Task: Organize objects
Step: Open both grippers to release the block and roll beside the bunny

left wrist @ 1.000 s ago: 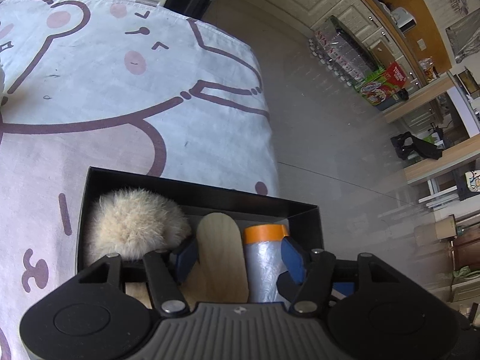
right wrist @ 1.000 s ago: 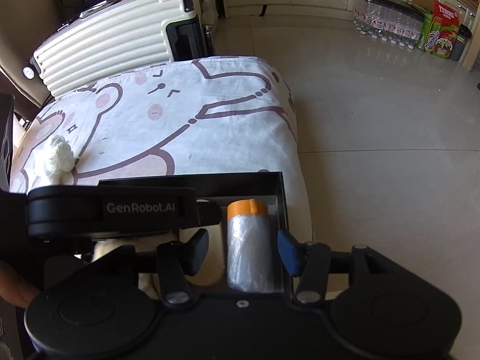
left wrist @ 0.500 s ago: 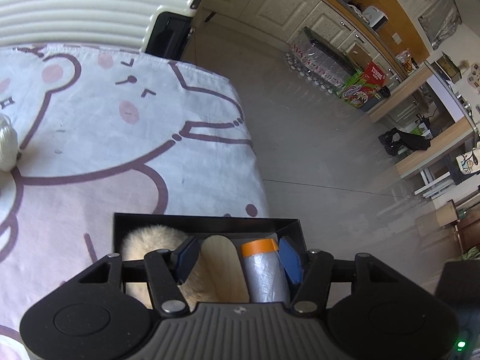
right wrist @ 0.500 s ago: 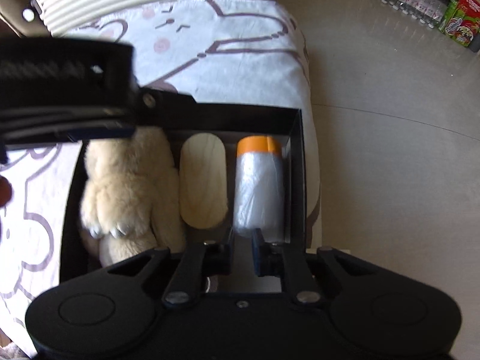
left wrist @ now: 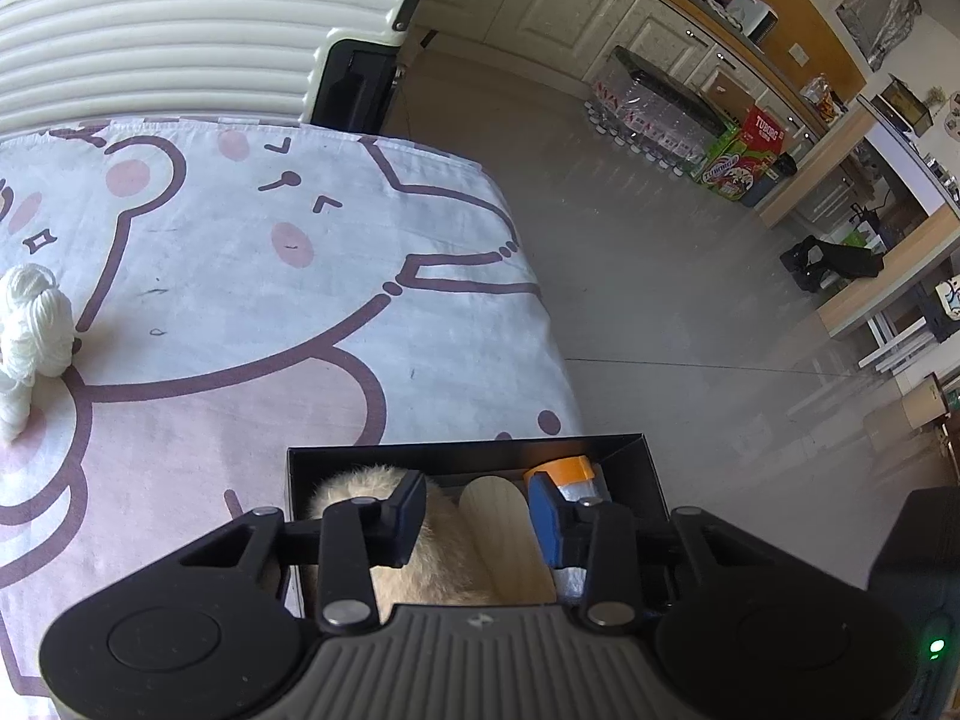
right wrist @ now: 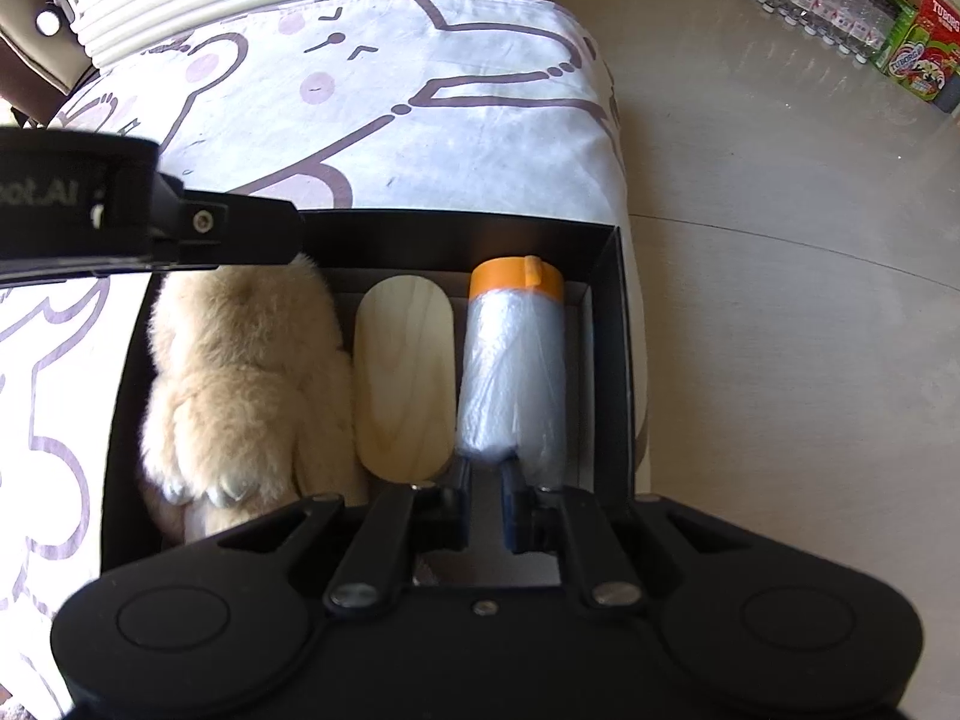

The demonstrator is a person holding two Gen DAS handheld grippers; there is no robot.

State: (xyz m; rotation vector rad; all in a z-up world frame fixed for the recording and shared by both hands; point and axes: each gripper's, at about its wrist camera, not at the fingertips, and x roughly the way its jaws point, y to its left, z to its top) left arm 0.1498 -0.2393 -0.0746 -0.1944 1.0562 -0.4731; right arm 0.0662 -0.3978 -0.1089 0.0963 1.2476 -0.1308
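Observation:
A black box (right wrist: 618, 324) sits at the right edge of the bear-print cloth. It holds a beige plush toy (right wrist: 240, 372), a wooden oval piece (right wrist: 402, 372) and a plastic-film roll with an orange cap (right wrist: 513, 360), side by side. My right gripper (right wrist: 485, 501) is shut and empty, just above the near end of the roll. My left gripper (left wrist: 480, 516) is open and empty above the box (left wrist: 468, 456); its body (right wrist: 120, 210) crosses the right wrist view. A white yarn bundle (left wrist: 33, 324) lies on the cloth to the left.
A ribbed cream suitcase (left wrist: 180, 30) stands behind the cloth-covered table (left wrist: 270, 276). The table's right edge drops to a tiled floor (left wrist: 660, 300). Bottle packs and a colourful carton (left wrist: 744, 156) stand by the far cabinets.
My right gripper closed and moved forward over the box. My left gripper pulled back and up, so more of the cloth, the yarn and the suitcase show.

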